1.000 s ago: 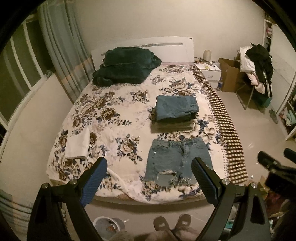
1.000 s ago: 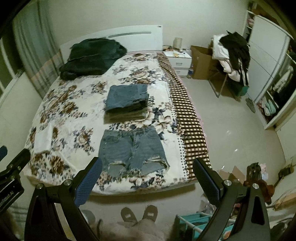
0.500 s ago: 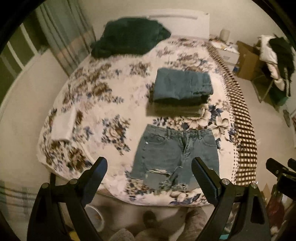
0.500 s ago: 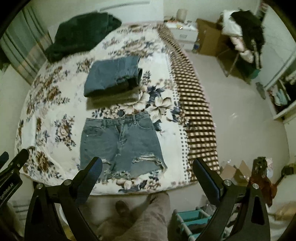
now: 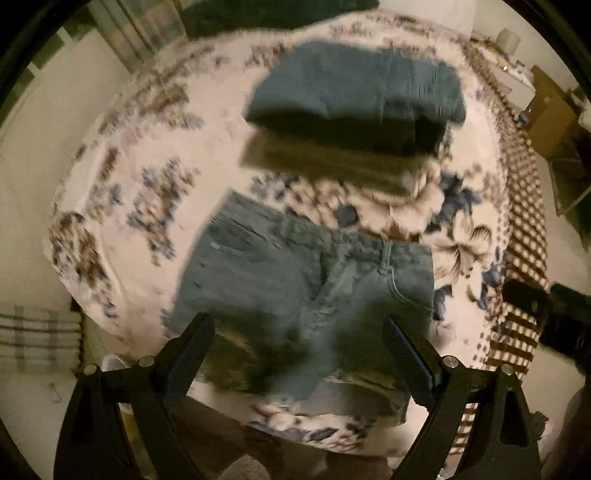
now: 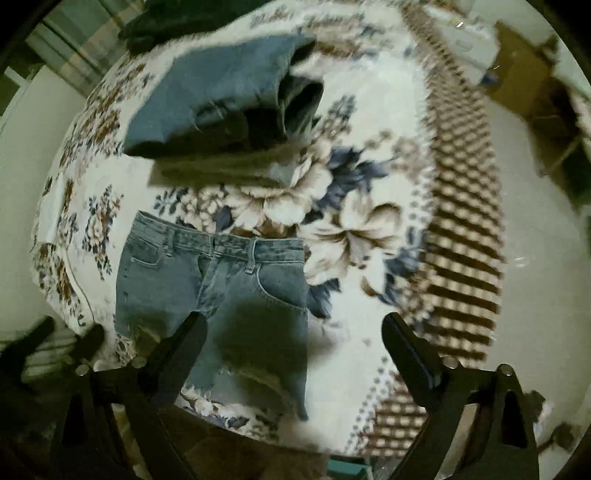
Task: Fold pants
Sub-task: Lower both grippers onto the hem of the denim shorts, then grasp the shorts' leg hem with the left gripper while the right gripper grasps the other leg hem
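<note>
A pair of ripped denim shorts (image 5: 295, 295) lies flat near the foot of the floral bed (image 5: 122, 206), waistband toward the headboard. It also shows in the right wrist view (image 6: 221, 280). My left gripper (image 5: 299, 350) is open and empty, hovering over the shorts' hem. My right gripper (image 6: 291, 347) is open and empty, over the shorts' right leg and the bed beside it. Both views are motion blurred.
A stack of folded jeans (image 5: 354, 103) lies behind the shorts, also in the right wrist view (image 6: 221, 103). A dark green blanket (image 5: 273, 14) lies at the bed's head. A checked bedspread edge (image 6: 461, 206) runs along the right side, with floor and a cardboard box (image 5: 550, 110) beyond.
Both grippers have moved forward and down toward the bed. The shorts and folded stack now fill much more of each view. Both grippers stay open.
</note>
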`<state>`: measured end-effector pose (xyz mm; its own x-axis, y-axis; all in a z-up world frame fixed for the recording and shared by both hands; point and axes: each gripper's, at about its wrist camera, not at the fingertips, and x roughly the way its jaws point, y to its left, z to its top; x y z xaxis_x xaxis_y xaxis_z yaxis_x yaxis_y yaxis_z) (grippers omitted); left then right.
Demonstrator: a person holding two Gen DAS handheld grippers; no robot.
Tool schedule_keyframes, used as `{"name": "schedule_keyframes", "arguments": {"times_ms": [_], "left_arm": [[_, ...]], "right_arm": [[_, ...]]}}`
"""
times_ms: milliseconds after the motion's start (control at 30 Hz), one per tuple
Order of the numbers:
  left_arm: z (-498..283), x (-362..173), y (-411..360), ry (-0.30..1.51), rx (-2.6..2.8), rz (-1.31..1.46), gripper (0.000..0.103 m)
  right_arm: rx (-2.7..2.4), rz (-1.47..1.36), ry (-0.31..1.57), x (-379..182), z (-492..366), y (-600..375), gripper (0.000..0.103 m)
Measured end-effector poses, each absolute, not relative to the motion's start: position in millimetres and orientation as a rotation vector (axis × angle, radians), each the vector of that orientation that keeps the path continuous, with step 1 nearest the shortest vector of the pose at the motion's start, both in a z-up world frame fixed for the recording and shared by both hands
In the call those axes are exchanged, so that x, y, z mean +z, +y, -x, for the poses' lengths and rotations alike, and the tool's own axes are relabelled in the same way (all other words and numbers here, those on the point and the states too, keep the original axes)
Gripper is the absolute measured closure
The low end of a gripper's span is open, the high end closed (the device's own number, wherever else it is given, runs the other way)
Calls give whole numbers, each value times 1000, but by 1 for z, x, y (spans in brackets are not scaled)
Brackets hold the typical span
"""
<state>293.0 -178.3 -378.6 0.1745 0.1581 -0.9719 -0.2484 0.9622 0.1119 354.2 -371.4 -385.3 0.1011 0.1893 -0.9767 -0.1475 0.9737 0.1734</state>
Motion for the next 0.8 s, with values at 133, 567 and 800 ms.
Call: {"name": "schedule_keyframes", "arguments": {"times_ms": [133,567,800], "left_arm": [[-291,-448,-202,1454,293,142,10],[-244,-566,-269,1619,264,411,10],[-232,-570,-292,1613,282,397,11]], "right_arm": [[319,-58,1511,-464,-380,-378,22],[520,-184,1672,-613,-417,-358,53],[587,-156,1685,-619,-417,-333,54]]}}
